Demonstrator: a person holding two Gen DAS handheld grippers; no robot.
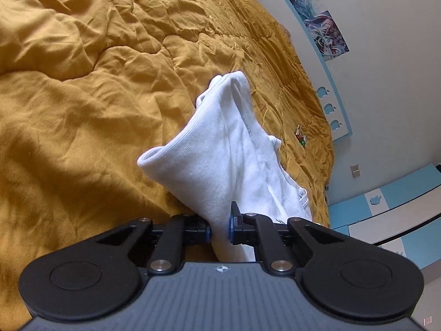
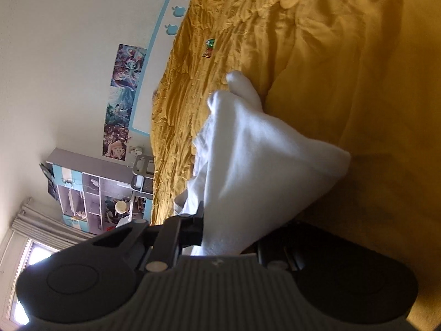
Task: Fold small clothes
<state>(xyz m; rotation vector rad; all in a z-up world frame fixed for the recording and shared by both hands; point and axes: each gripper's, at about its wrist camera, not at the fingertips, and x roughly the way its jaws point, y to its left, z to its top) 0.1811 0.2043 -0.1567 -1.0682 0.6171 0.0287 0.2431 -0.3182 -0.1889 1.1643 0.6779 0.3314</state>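
Note:
A small white garment (image 1: 220, 149) hangs lifted above a mustard-yellow quilt (image 1: 82, 96). My left gripper (image 1: 220, 229) is shut on one edge of it, cloth pinched between the black jaws. The same white garment (image 2: 256, 160) shows in the right wrist view, where my right gripper (image 2: 228, 237) is shut on another edge. Its right finger is hidden by cloth and shadow. The garment droops away from both grippers toward the bed, with a bunched end far from me.
The wrinkled quilt (image 2: 344, 55) covers the whole bed. A small red-green wrapper (image 1: 301, 135) lies near the bed's far edge, also in the right wrist view (image 2: 209, 48). A blue-white headboard (image 1: 335, 102), posters on the wall (image 2: 124, 96) and a shelf unit (image 2: 104, 190) stand beyond.

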